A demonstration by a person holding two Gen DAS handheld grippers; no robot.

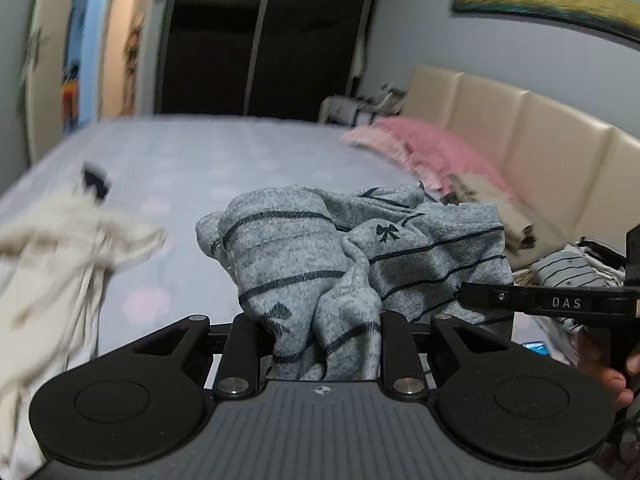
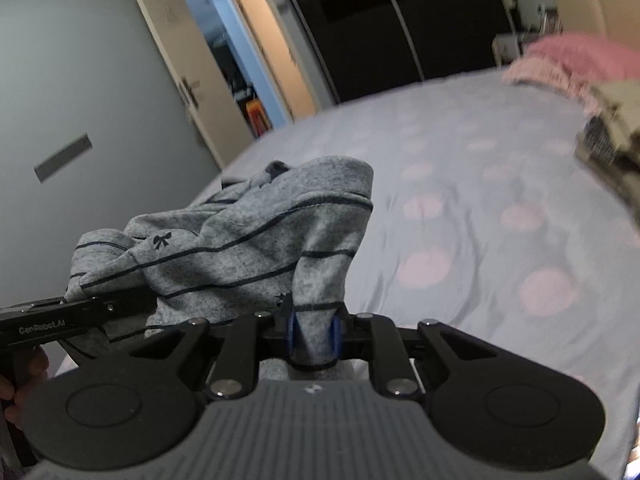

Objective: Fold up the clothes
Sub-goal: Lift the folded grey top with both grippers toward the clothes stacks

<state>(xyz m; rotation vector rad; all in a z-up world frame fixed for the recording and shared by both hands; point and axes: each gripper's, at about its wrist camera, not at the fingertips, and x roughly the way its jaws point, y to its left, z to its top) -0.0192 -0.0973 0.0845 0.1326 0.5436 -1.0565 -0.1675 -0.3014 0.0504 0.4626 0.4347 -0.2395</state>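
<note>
**Grey striped garment held up between both grippers above the bed**

At the far left of the left wrist view, a crumpled cream garment (image 1: 52, 248) lay on the bed (image 1: 224, 152), whose pale sheet carried faint pink spots. In the middle, the left gripper (image 1: 320, 344) was clenched on a bunch of the grey striped garment (image 1: 304, 256), the cloth squeezed between its two black fingers and rising in a rumpled mass in front of the camera, clear of the sheet. Small dark bow prints showed among the stripes. Further right, the right gripper (image 1: 480, 298) reached in from the side and met the same cloth; part of the person's hand (image 1: 612, 376) showed beneath it. Behind lay a pink pillow (image 1: 432, 148) against a cream headboard (image 1: 540, 132), with a striped pile of clothes (image 1: 572, 272) near the right edge.

In the right wrist view, the left gripper entered from the left edge, touching the fabric. At centre, the right gripper's blue-padded fingers (image 2: 335, 334) pinched a narrow fold of the garment, which hung lifted above the spotted sheet
</note>
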